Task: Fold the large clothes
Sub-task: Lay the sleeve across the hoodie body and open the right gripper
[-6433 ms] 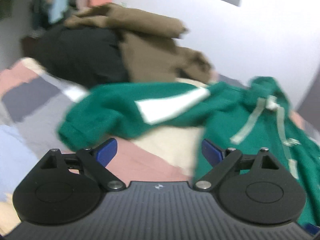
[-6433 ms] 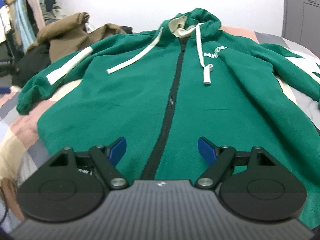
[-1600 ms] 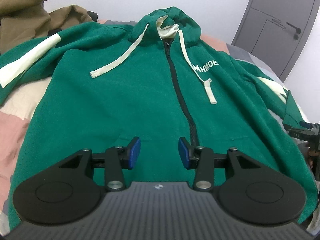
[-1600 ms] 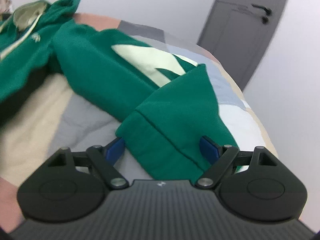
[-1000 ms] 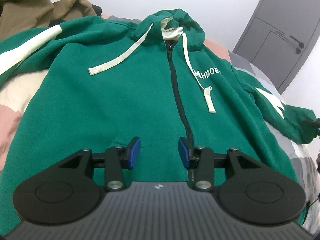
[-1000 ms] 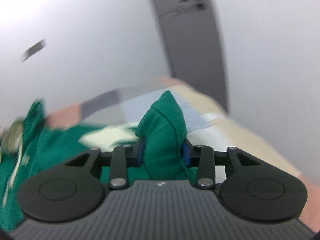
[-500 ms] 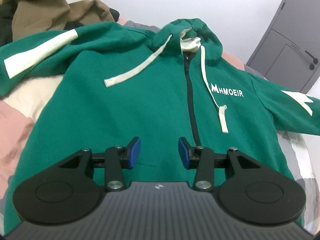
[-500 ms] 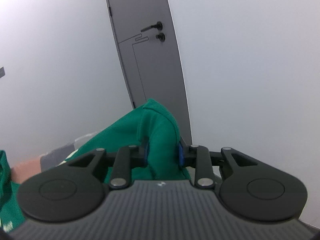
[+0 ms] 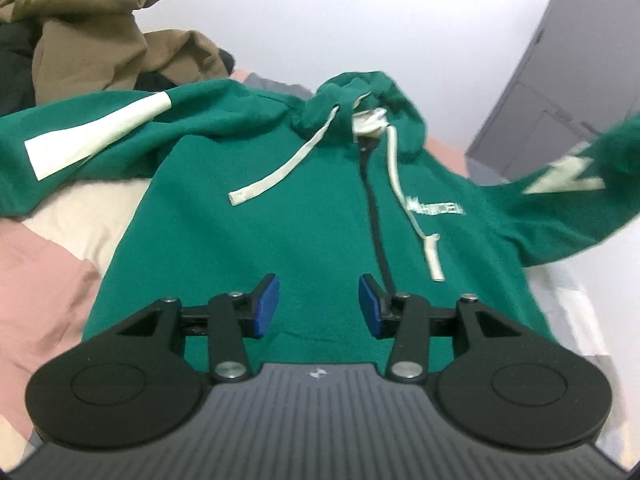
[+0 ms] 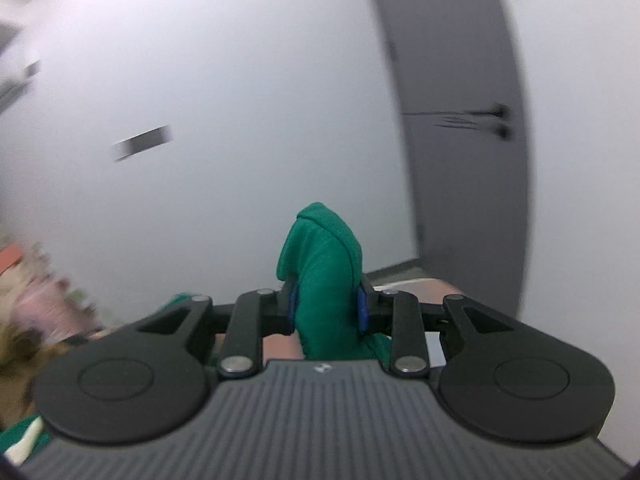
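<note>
Hoodie: green, zipped, lying front-up on the bed; its right sleeve is lifted off the covers.
Feel: soft, thick fleece, probably limp and fairly heavy; it should drape and sag, not slip.
Right hand-held gripper: clenched on the cuff, raised toward the wall.
Left hand-held gripper: released, empty, hovering above the hem.
Where to hold: cuffs, hem corners, shoulders; bunched fabric grips best.

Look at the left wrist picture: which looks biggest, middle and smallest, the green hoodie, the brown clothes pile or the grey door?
1. Green hoodie, far the biggest.
2. Brown clothes pile and grey door look alike; both sit farther back and are cut off, so unsure.
</note>
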`<state>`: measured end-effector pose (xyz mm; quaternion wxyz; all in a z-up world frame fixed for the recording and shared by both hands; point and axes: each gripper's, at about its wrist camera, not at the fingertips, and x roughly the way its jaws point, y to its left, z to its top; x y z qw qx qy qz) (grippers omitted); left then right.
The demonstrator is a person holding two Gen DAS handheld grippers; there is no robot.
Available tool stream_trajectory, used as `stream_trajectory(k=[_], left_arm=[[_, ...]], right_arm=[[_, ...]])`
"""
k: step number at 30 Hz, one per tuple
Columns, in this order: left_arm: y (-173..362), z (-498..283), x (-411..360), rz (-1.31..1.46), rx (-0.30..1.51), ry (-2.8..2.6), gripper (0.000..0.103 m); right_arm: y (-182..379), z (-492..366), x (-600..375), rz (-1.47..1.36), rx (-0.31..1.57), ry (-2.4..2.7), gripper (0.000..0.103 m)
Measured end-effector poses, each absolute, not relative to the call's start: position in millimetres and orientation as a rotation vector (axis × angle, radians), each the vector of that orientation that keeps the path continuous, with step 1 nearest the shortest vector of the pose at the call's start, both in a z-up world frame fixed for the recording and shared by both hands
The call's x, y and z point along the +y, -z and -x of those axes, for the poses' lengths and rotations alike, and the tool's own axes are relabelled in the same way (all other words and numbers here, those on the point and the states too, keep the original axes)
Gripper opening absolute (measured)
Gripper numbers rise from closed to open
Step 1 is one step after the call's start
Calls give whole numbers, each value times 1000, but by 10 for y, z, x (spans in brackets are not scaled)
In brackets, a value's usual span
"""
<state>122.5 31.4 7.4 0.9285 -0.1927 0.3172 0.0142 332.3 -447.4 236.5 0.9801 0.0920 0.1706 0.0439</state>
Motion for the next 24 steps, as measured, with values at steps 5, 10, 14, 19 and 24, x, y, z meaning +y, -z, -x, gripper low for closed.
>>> stream_trajectory(k=[5, 10, 14, 19, 24], left_arm=[[-184, -950, 544, 450, 586, 35, 54], [-289, -728, 792, 447, 511, 23, 55], [-312, -690, 1059, 447, 466, -35, 59], [-198, -648, 1534, 621, 483, -69, 59], [-165, -621, 1731, 680, 477, -69, 59]], right_arm=[[-2506, -2809, -3471, -120, 362, -248, 32], [-2247, -2464, -2525, -46, 421, -393, 34], [-1874, -2160, -1895, -17, 518, -498, 35], [-1332, -1964, -1252, 5, 624, -579, 39], [-959, -1904, -898, 81, 700, -623, 59]])
